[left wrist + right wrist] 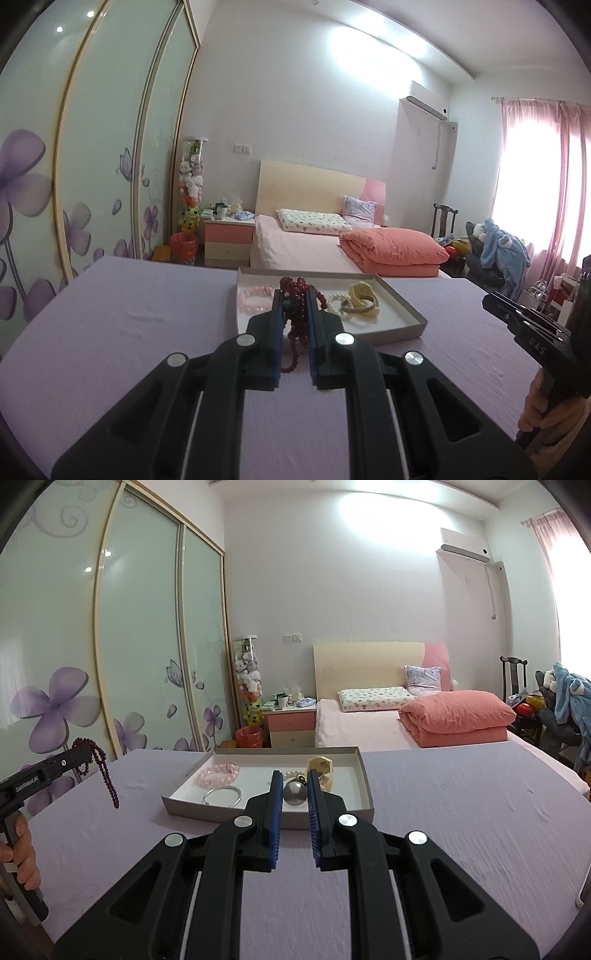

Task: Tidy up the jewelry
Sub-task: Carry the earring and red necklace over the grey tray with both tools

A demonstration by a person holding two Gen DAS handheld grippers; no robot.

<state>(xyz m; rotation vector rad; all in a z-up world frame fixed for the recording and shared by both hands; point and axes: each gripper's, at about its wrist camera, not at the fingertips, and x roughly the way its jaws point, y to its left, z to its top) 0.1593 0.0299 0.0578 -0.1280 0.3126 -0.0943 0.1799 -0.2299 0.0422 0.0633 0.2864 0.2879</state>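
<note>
My left gripper (pixel 293 299) is shut on a dark red bead necklace (pixel 295 328), held above the purple table; its strand hangs down in the right wrist view (pixel 105 771). My right gripper (pixel 293 781) is shut on a round silver ball-like piece (pixel 294 793) just in front of the shallow grey box (pixel 364 775). In the box lie a pink bead bracelet (pixel 218 772), a silver bangle (pixel 223 796), a pearl bracelet (pixel 338 302) and a yellow watch-like piece (pixel 364 301).
The table carries a purple cloth (pixel 443 812). Behind it are a pink bed (pixel 369 727), a nightstand (pixel 291 723), a sliding wardrobe (pixel 140 635) at left and a chair with clothes (pixel 565 701) at right.
</note>
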